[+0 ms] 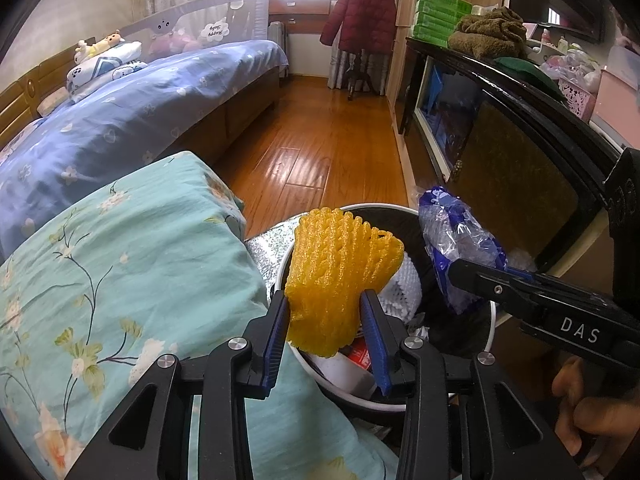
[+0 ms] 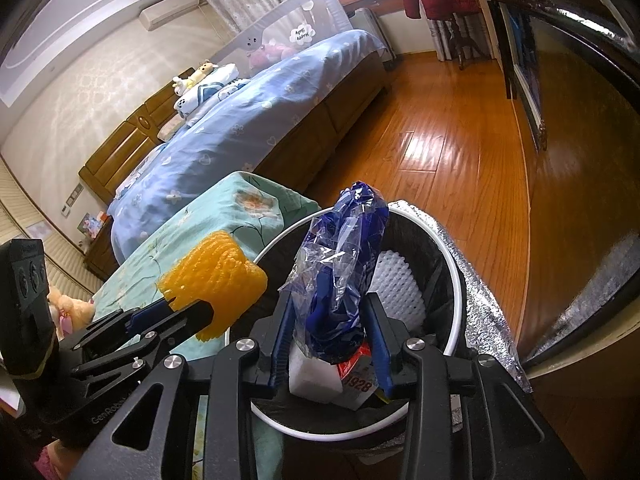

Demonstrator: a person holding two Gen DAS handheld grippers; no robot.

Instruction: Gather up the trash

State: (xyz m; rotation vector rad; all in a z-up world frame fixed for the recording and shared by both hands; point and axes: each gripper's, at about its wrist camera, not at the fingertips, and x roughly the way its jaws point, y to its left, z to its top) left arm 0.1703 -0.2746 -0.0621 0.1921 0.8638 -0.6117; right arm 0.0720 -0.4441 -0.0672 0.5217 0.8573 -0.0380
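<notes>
My left gripper is shut on a yellow foam fruit net and holds it over the near left rim of a white-rimmed trash bin lined in black. My right gripper is shut on a crumpled blue and clear plastic bag and holds it above the bin's opening. The right gripper with its bag also shows in the left wrist view, and the left gripper with the net in the right wrist view. Inside the bin lie a white foam net and a red-and-white carton.
A stool covered in teal floral cloth stands just left of the bin. A silver foil sheet lies at the bin's right. A dark cabinet runs along the right. A bed with blue bedding is at left, wood floor between.
</notes>
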